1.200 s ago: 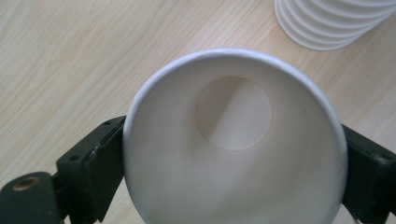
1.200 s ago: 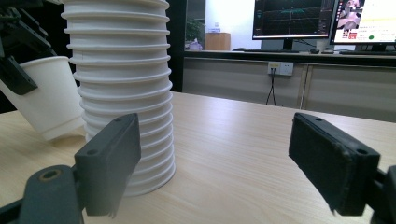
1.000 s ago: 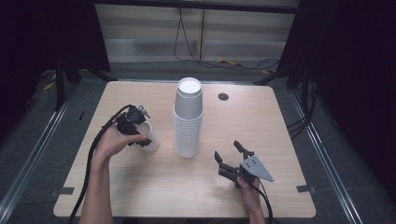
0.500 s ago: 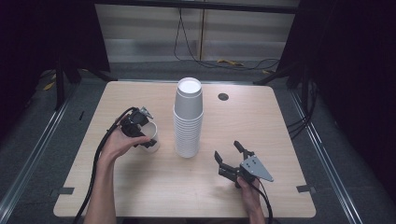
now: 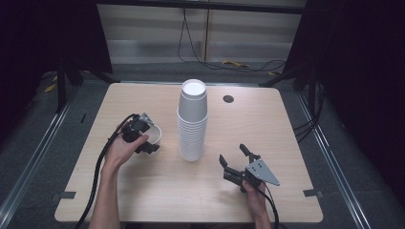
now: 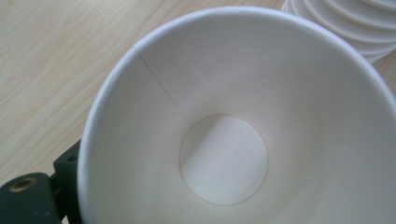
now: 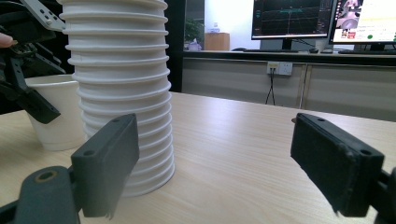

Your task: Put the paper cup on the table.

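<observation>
The left gripper [image 5: 145, 138] sits at a single white paper cup [image 5: 154, 134] on the left half of the table [image 5: 143, 195], its jaws standing at the cup's rim and wall; whether they actually pinch the cup or merely stand spread around it cannot be told. In the left gripper view the cup's open mouth faces the camera, its round bottom and side seam plainly visible, with one black jaw at the lower left outside its wall. The cup stands upright on the wood, just left of a tall stack of inverted white cups [image 5: 192, 121] near the table's middle, close to it but apart. The right gripper [image 5: 234, 164] rests low near the front right part of the table, jaws spread wide and holding nothing, pointing toward the stack; in the right gripper view the stack rises just beyond its left jaw, and the single cup and the left gripper show farther off. A small dark round hole [image 5: 228, 98] lies in the tabletop behind the stack.
</observation>
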`<state>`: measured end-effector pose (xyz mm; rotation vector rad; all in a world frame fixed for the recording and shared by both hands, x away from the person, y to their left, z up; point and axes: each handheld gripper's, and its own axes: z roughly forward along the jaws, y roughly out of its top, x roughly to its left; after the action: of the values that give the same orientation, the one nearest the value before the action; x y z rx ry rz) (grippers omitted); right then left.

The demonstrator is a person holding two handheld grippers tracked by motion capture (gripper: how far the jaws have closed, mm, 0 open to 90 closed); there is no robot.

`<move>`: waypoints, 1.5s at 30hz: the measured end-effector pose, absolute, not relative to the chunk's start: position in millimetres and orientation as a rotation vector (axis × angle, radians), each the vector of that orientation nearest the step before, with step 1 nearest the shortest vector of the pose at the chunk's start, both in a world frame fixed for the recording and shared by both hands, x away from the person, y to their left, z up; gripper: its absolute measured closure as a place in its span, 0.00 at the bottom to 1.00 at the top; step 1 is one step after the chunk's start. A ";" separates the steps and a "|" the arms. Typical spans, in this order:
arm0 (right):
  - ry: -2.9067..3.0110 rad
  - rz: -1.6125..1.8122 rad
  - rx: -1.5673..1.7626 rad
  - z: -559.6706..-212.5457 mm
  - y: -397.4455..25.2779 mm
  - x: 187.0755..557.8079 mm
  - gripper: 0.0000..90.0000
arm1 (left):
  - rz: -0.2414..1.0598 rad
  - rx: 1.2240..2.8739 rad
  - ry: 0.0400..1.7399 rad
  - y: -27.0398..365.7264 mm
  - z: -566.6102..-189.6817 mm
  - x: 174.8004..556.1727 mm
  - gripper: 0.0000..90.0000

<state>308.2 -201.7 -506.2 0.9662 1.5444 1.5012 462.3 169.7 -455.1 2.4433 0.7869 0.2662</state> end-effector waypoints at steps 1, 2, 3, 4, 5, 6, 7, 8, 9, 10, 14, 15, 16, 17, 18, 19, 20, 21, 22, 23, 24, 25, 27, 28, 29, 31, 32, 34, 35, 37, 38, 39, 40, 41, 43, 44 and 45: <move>1.544 1.501 0.966 -506.2 -201.7 308.2 0.17 | 0.264 2.432 0.782 171.0 -457.0 461.8 0.11; 1.544 1.501 0.967 -506.2 -201.7 308.2 0.17 | 0.266 2.418 0.791 172.1 -458.8 460.8 0.11; 1.545 1.501 0.966 -506.2 -201.7 308.2 0.17 | 0.269 2.417 0.793 173.7 -459.9 459.8 0.11; 1.545 1.502 0.967 -506.2 -201.6 308.2 0.17 | 0.271 2.402 0.801 175.7 -461.6 458.2 0.12; 1.545 1.502 0.966 -506.2 -201.7 308.2 0.17 | 0.273 2.387 0.804 177.8 -463.0 457.0 0.12; 1.546 1.503 0.967 -506.2 -201.6 308.1 0.17 | 0.269 2.376 0.805 179.7 -464.8 455.5 0.13; 1.546 1.503 0.967 -506.2 -201.6 308.2 0.17 | 0.268 2.362 0.810 181.4 -467.4 454.7 0.13; 1.546 1.503 0.967 -506.2 -201.6 308.2 0.17 | 0.253 2.352 0.818 183.9 -469.6 454.5 0.14; 1.546 1.503 0.967 -506.2 -201.6 308.2 0.17 | 0.220 2.340 0.829 186.7 -471.4 453.7 0.17; 1.544 1.505 0.967 -506.2 -201.6 308.2 0.17 | 0.239 2.318 0.838 189.7 -474.3 452.3 0.18; 1.546 1.503 0.967 -506.2 -201.7 308.2 0.17 | 0.233 2.281 0.849 196.2 -477.7 447.9 0.17; 1.546 1.502 0.965 -506.2 -201.7 308.2 0.17 | 0.247 2.260 0.851 197.8 -479.4 445.3 0.17; 1.546 1.503 0.967 -506.2 -201.6 308.2 0.17 | 0.246 2.238 0.866 199.5 -480.8 441.6 0.17; 1.546 1.503 0.965 -506.2 -201.7 308.2 0.17 | 0.246 2.238 0.866 199.5 -480.8 441.6 0.17; 1.546 1.503 0.965 -506.2 -201.7 308.2 0.17 | 0.250 2.229 0.868 200.5 -481.3 439.8 0.17; 1.546 1.503 0.967 -506.2 -201.6 308.2 0.17 | 0.277 2.208 0.866 201.8 -481.8 435.6 0.17; 1.546 1.503 0.965 -506.2 -201.8 308.2 0.17 | 0.277 2.208 0.866 201.8 -481.8 435.6 0.17; 1.546 1.503 0.965 -506.2 -201.8 308.2 0.17 | 0.301 2.169 0.867 202.0 -482.0 432.4 0.17; 1.545 1.507 0.968 -506.2 -201.5 308.1 0.17 | 0.299 2.147 0.864 202.6 -482.2 430.0 0.17; 1.545 1.507 0.968 -506.2 -201.5 308.1 0.17 | 0.312 2.140 0.857 203.0 -482.2 428.8 0.17; 1.546 1.504 0.967 -506.2 -201.7 308.2 0.17 | 0.330 2.125 0.866 204.0 -483.2 426.2 0.17; 1.545 1.505 0.966 -506.2 -201.7 308.2 0.17 | 0.327 2.107 0.878 203.6 -484.2 425.2 0.17; 1.545 1.506 0.966 -506.2 -201.7 308.2 0.17 | 0.332 2.103 0.887 204.7 -485.4 423.0 0.17; 1.545 1.506 0.966 -506.2 -201.7 308.2 0.17 | 0.338 2.096 0.889 205.3 -486.0 421.6 0.17; 1.545 1.506 0.966 -506.2 -201.6 308.2 0.17 | 0.340 2.089 0.887 206.5 -486.8 419.7 0.17; 1.545 1.507 0.968 -506.2 -201.6 308.1 0.17 | 0.335 2.064 0.907 207.7 -489.6 416.9 0.17; 1.545 1.506 0.966 -506.2 -201.7 308.2 0.17 | 0.331 2.062 0.910 208.1 -491.5 416.2 0.17; 1.545 1.506 0.966 -506.2 -201.7 308.2 0.17 | 0.347 2.056 0.920 208.2 -494.5 412.5 0.17; 1.545 1.507 0.968 -506.2 -201.6 308.1 0.17 | 0.349 2.051 0.919 208.6 -495.2 410.2 0.17; 1.545 1.507 0.968 -506.2 -201.6 308.1 0.17 | 0.352 2.043 0.930 209.1 -495.3 404.6 0.17; 1.546 1.507 0.970 -506.2 -201.6 308.0 0.18 | 0.371 2.037 0.931 208.5 -495.1 399.3 0.17; 1.547 1.508 0.967 -506.2 -201.7 308.2 0.18 | 0.394 2.001 0.929 210.0 -494.2 391.3 0.18; 1.548 1.509 0.969 -506.2 -201.6 308.1 0.18 | 0.400 1.980 0.941 211.2 -493.5 386.8 0.17; 1.548 1.509 0.969 -506.2 -201.6 308.1 0.18 | 0.400 1.980 0.941 211.2 -493.5 386.8 0.17; 1.547 1.507 0.968 -506.2 -201.6 308.2 0.18 | 0.434 1.970 0.943 211.2 -492.5 379.6 0.17; 1.547 1.509 0.967 -506.2 -201.7 308.2 0.18 | 0.442 1.959 0.940 211.5 -491.8 375.0 0.17; 1.547 1.508 0.967 -506.2 -201.7 308.2 0.18 | 0.442 1.950 0.935 211.8 -491.6 372.1 0.17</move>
<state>308.2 -201.7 -506.2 0.9670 1.5469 1.5084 372.1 211.8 -491.6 1.9505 0.9347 0.4420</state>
